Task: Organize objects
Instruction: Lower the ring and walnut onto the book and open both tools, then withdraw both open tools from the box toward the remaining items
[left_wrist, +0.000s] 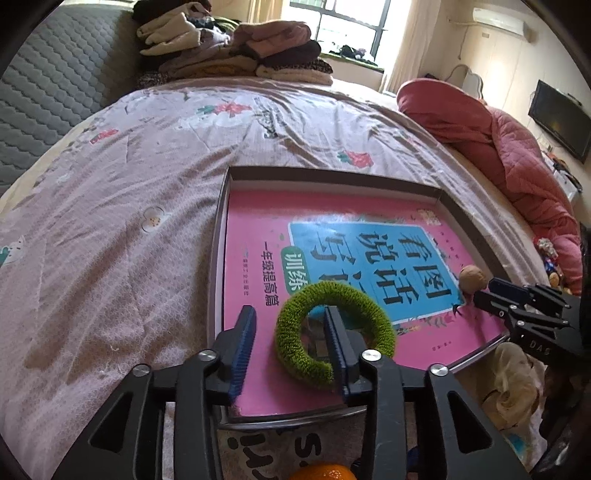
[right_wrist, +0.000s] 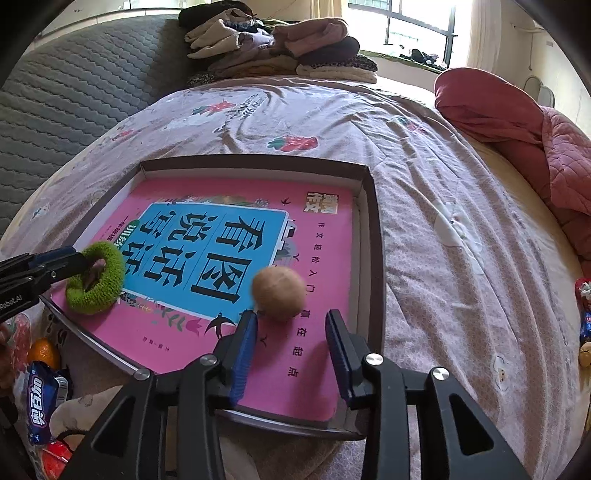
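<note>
A shallow cardboard box (left_wrist: 332, 173) (right_wrist: 373, 206) lies on the bed with a pink book (left_wrist: 255, 236) (right_wrist: 325, 258) in it. A green fuzzy ring (left_wrist: 295, 325) (right_wrist: 107, 284) rests on the book. My left gripper (left_wrist: 291, 314) (right_wrist: 79, 264) is open, with its right finger inside the ring's hole and its left finger outside the ring. A brown walnut (left_wrist: 472, 278) (right_wrist: 279, 292) sits on the book, blurred, just ahead of my open right gripper (right_wrist: 291, 317) (left_wrist: 484, 291).
The box sits on a floral bedspread (left_wrist: 129, 221) (right_wrist: 461, 221). Folded clothes (left_wrist: 236, 48) (right_wrist: 280, 48) are stacked at the far end, a red quilt (left_wrist: 517, 158) (right_wrist: 524, 122) at the right. An orange (right_wrist: 42, 354) (left_wrist: 321, 472) and a blue snack packet (right_wrist: 40, 406) lie below the box.
</note>
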